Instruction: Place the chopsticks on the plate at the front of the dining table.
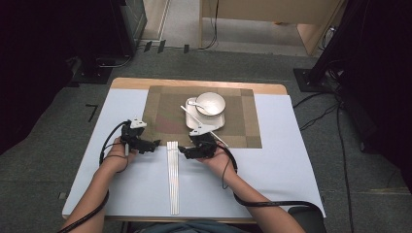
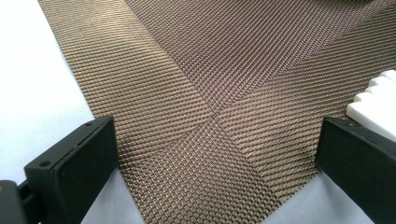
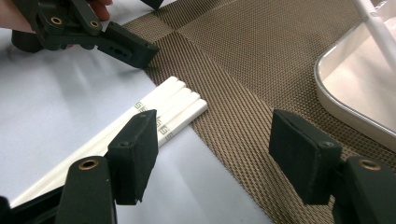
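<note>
Several white chopsticks lie side by side on the white table cover, their far ends touching the near edge of the brown woven placemat. My left gripper sits just left of those ends, open, with the mat corner below its jaws and the chopstick ends beside its right jaw. My right gripper is just right of the chopsticks, open, nothing between its jaws. In the right gripper view the chopsticks run under its left jaw, and the left gripper shows beyond.
A white square plate on the mat carries a white bowl and a spoon. The plate's rim lies close to my right jaw. The white table cover reaches the table edges.
</note>
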A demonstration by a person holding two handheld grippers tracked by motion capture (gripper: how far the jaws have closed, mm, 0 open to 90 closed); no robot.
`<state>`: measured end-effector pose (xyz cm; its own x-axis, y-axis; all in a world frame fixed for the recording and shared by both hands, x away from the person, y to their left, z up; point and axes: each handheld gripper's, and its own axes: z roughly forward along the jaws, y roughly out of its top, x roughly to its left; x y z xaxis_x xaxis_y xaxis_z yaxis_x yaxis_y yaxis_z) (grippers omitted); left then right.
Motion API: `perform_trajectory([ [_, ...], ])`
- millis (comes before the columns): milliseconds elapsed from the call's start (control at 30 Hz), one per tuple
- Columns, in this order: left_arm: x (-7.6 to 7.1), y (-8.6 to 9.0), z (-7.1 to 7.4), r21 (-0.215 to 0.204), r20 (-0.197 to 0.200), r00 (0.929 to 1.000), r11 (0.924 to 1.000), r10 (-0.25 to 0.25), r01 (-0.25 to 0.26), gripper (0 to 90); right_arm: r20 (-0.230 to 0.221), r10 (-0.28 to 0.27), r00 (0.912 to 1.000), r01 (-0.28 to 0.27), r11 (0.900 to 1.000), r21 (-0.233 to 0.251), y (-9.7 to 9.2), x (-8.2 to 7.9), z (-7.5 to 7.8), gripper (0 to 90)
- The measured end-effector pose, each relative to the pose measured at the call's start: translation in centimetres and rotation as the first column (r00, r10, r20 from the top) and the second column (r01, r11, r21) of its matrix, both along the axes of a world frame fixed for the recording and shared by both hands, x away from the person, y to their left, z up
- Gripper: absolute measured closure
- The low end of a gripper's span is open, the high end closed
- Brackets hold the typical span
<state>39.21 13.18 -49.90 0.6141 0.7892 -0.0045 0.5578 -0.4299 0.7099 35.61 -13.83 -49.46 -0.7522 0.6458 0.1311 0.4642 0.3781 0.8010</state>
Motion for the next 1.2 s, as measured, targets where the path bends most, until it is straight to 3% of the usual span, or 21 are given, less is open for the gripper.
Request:
perform_trajectory([
  [367, 0.0, 0.0, 0.0, -0.001, 0.002, 1.0000, 1.0000, 0.001, -0.001, 0.0, -0.014, 0.020, 0.9997, -0.020, 0.9998, 0.000, 0.9, 0.2, -0.2, 37.7],
  [700, 0.0, 0.0, 0.0, -0.002, 0.004, 1.0000, 1.0000, 0.001, -0.001, 0.0, -0.044, 0.025, 0.9987, -0.025, 0.9996, 0.009, 1.4, 0.1, -0.5, 49.2],
  [1200, -0.1, 0.0, 0.0, -0.001, 0.005, 1.0000, 1.0000, 0.002, -0.002, 0.0, -0.038, 0.025, 0.9990, -0.026, 0.9993, -0.027, 2.1, -0.1, -0.5, 49.0],
])
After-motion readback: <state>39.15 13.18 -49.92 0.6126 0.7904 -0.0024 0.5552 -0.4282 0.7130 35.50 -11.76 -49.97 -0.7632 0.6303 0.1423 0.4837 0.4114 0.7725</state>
